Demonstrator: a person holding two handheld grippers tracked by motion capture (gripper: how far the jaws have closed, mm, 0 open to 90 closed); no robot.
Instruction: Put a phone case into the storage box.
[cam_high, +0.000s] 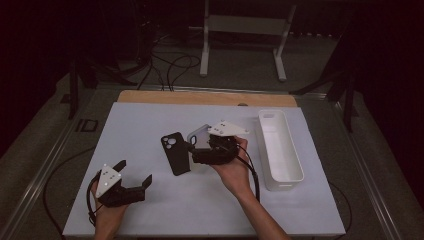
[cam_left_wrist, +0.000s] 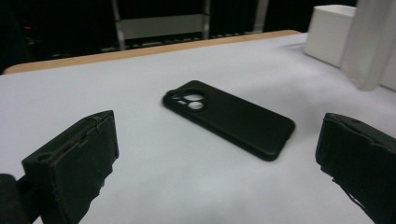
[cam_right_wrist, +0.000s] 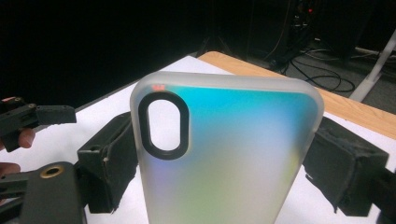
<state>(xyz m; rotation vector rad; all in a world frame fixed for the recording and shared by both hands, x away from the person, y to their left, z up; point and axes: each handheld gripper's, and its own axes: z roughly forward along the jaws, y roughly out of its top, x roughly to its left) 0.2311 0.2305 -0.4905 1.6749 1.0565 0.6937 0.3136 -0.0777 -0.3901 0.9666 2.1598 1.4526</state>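
The right tool (cam_high: 196, 146) grips a frosted clear phone case (cam_right_wrist: 224, 154) by its two long edges, lifted off the white surface (cam_high: 150, 210) beside the white bin (cam_high: 280, 145). That grip looks narrow on a soft, slick shell, so the case could bow or slide out if squeezed or tilted. The left tool (cam_high: 135, 176) hangs wide and empty near the black phone case (cam_left_wrist: 229, 116), lying flat; a careless sweep could knock it. No brand or writing is readable anywhere.
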